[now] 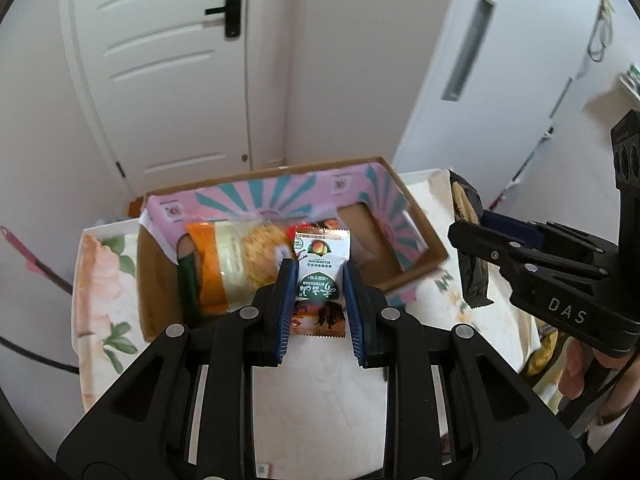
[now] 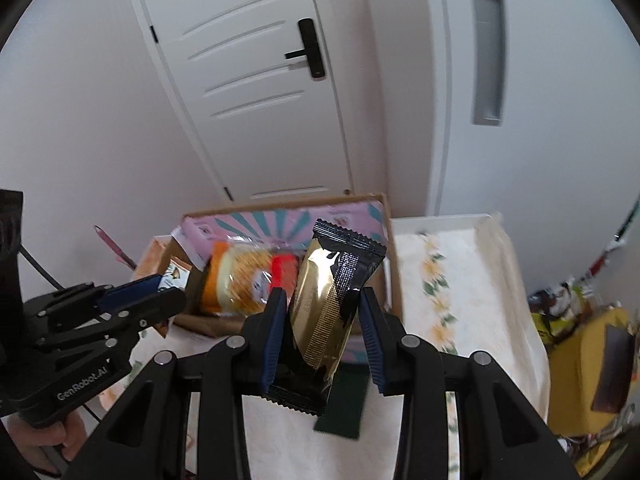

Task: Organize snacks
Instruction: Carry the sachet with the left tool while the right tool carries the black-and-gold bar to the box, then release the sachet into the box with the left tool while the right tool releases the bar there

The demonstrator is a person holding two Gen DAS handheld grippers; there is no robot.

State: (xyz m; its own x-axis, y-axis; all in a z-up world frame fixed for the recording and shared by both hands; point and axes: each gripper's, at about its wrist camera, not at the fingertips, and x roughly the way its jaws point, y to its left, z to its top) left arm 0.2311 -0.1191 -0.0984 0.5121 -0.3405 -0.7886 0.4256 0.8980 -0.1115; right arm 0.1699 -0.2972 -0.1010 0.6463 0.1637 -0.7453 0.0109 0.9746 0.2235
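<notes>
Both look light, crinkly and slippery: the left gripper (image 1: 320, 280) pinches the peach sachet (image 1: 321, 280) mid-body, the right gripper (image 2: 324, 312) clamps the black-and-gold packet (image 2: 328, 304) likewise

"DAS" marks the right tongs (image 1: 472, 236); "GenRobot.AI" the left tongs (image 2: 168, 298).

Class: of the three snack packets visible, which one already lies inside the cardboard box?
The orange-and-clear wrapped pastry packet lies in the cardboard box. The small white fruit-printed sachet is clamped in the left gripper, the black-and-gold bar wrapper in the right gripper.
</notes>
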